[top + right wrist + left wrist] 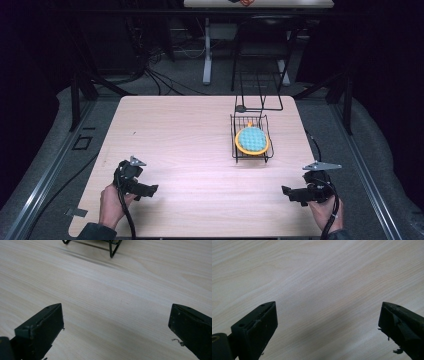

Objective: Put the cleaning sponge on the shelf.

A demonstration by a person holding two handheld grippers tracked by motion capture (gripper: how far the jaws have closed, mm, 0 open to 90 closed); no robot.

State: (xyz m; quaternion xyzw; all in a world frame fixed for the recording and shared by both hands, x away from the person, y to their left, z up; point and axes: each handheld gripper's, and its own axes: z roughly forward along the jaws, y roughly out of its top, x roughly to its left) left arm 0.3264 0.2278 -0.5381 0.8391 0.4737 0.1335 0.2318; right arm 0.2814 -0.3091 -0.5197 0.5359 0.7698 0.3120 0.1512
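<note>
A black wire rack (251, 137) stands on the right half of the wooden table (190, 130), holding a blue and orange plate (252, 140) lying flat inside it. The rack sits well ahead of both tools. The right gripper (285, 190) rests near the table's front right corner, its 2 jaws spread wide over bare wood, with the rack's feet (111, 247) far beyond them. The left gripper (154, 189) lies near the front left, jaws likewise wide apart and empty.
</note>
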